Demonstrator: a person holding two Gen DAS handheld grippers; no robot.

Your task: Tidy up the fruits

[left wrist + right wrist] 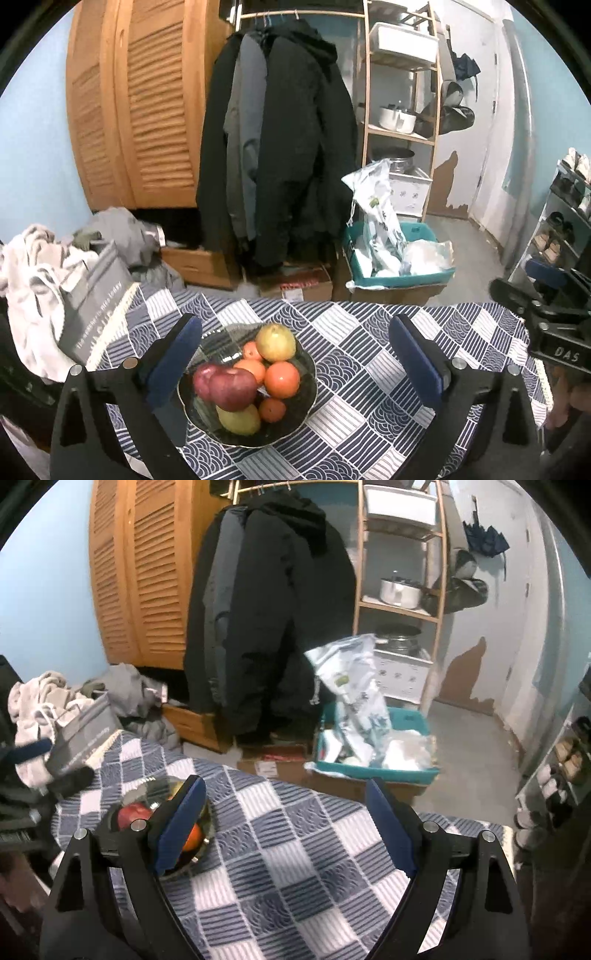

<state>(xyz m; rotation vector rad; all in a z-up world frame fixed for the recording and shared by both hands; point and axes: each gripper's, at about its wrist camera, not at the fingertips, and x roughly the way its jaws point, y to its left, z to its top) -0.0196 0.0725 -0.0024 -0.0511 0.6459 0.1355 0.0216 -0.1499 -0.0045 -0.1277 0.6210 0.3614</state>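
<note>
I am holding my left claw (295, 369) and right claw (286, 829) wide and empty above the dark glass fruit bowl (295, 428) on the checked-cloth desk (369, 406).

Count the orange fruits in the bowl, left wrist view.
4. One at the back beside the upper pear, one in the middle, the biggest at right, a small one in front. More may be hidden under the pile in the bowl.

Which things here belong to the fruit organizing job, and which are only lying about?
Belong to the job:
- dark glass bowl with a gold rim
- dark red apple
- yellow-green pears
- round orange fruits

Only lying about:
- grey hardcover book
- crumpled white cloth
- black hanging coats
- teal plastic basket
</note>
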